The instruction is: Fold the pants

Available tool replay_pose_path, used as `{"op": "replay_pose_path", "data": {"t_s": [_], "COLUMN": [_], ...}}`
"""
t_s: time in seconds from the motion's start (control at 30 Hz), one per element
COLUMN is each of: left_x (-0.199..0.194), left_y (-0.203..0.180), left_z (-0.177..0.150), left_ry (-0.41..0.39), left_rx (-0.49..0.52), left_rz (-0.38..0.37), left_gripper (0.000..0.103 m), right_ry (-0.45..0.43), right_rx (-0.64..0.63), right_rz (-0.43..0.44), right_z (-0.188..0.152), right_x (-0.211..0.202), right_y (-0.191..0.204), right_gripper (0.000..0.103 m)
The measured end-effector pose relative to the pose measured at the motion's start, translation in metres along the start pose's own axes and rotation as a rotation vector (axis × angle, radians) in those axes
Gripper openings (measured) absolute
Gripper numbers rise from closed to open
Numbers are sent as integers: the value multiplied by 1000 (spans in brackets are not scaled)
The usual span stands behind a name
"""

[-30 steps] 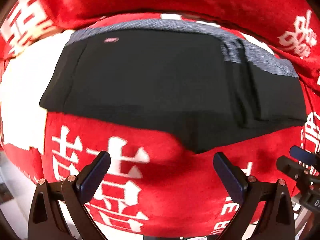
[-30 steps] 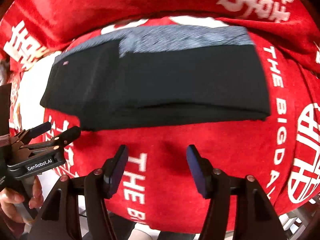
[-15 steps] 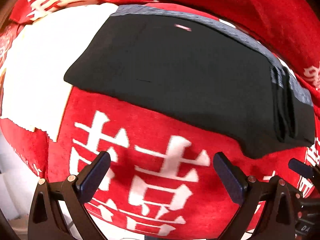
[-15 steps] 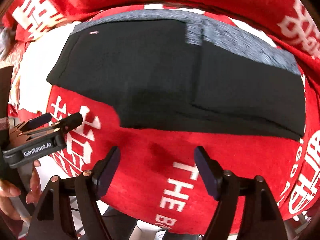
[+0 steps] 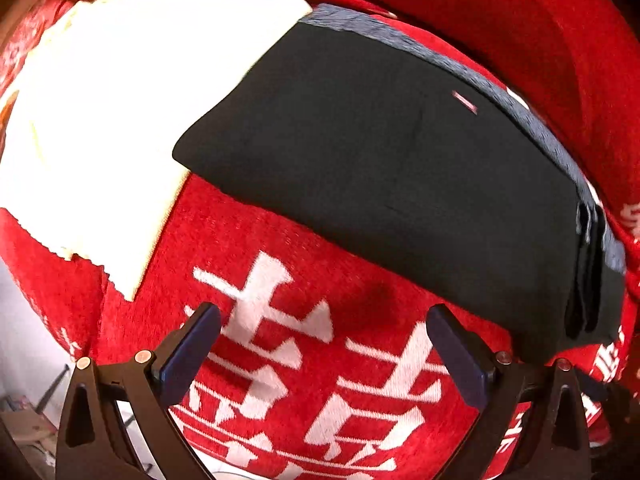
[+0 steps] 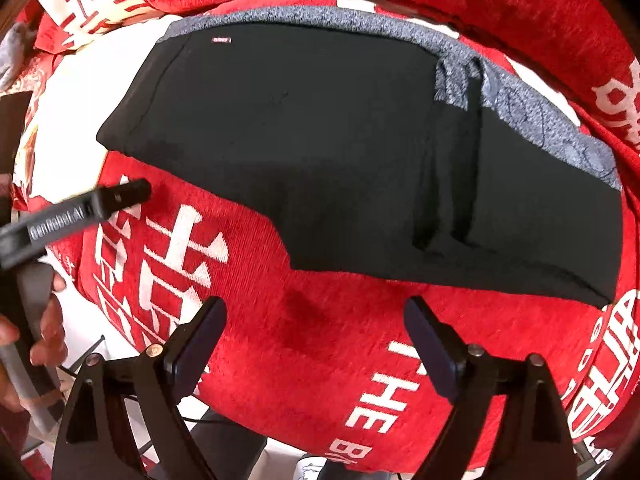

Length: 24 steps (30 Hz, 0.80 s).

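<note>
Lying folded on the red cloth, black pants hide their legs; both grippers gape empty.

- We see both views bright and saturated; the red blanket glows strongly.
- The white patch on the blanket's left side blows out to glare in our left wrist view.
- The black pants swallow detail and read as a near-flat dark mass.
- Fisheye bending curves everything toward dark, vignetted corners.
- The left gripper smears with blur in our right wrist view.
</note>
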<state>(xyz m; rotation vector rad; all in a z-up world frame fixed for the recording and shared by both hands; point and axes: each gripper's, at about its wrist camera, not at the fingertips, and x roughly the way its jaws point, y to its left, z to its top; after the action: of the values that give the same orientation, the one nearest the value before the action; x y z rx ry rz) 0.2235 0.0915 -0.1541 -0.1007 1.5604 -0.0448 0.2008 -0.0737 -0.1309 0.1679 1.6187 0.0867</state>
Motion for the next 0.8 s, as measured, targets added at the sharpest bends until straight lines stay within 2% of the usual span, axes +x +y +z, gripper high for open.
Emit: {"op": "replay_pose_path", "data": {"t_s": [0.2,0.27,0.33,0.43,0.47,0.57,0.8], "left_x": [-6,-5,-5,-5,0,5,11], "left_y": [33,38,40,46,38,46,57], "left_z": [26,36,39,45,40,43,53], "left_ry": [-35,-29,-34,-35,-30,-17,-16], "left_rx": [-70,-79,-83,-102,-111,-138,-131], "left_rz": [-103,-96,-106,-174,-187,-221,-231], "left_gripper": [103,103,103,103,103,103,103], "right_ry": [17,19,21,24,23,24,32], "right_rx": [13,18,24,37,37,34,43], "right_rz": [20,23,22,28,31,30,37], "right_z": [-3,-2,-2,-1,-1,-1,0], "right_x": [3,4,5,5,5,7,11], "right_y": [-2,-2,-3,-6,-6,-5,-5], "right_gripper": [92,92,92,92,92,92,92]}}
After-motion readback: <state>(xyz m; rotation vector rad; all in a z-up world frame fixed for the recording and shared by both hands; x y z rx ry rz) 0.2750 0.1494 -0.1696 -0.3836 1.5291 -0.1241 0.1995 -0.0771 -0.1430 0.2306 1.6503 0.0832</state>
